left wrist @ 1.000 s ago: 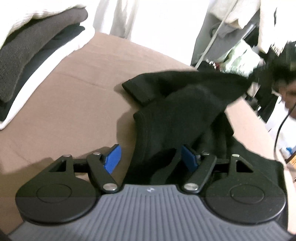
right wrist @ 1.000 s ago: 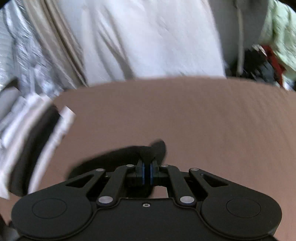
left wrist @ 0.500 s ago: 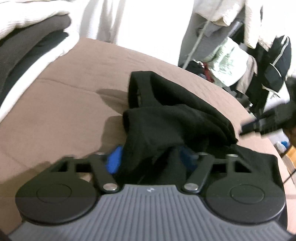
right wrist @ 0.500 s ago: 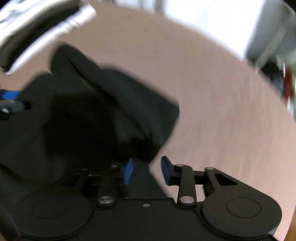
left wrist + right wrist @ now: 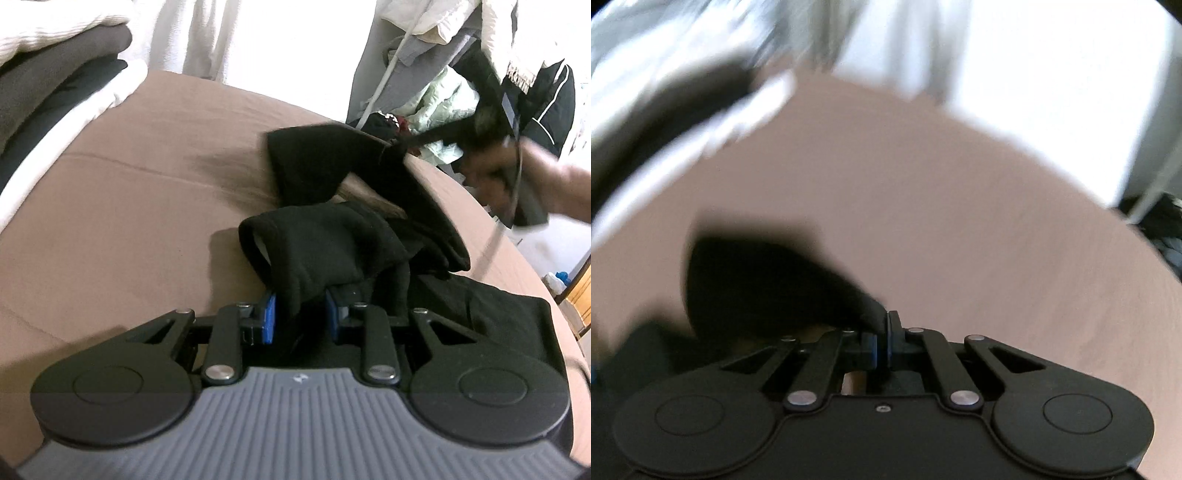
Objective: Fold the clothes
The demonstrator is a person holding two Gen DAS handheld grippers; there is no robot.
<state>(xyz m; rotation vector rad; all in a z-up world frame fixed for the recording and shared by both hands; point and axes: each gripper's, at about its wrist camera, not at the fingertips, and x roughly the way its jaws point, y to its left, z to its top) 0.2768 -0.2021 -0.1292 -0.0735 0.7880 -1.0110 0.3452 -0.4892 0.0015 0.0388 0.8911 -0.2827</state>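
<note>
Spreading step: we judge the black garment [image 5: 332,236] is being pulled out.
Left tool [image 5: 300,320]: spread, cloth between fingers.
Right tool [image 5: 882,345]: pinching its edge.
Next: we need it flat on the bed [image 5: 129,206].

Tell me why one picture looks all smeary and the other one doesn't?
Right wrist view: nearly everything is streaked by motion blur, even the black garment by the right claw. Left wrist view: the left claw and brown bed look sharp; only the hand at the far right smears, and the bed edge bends.
</note>
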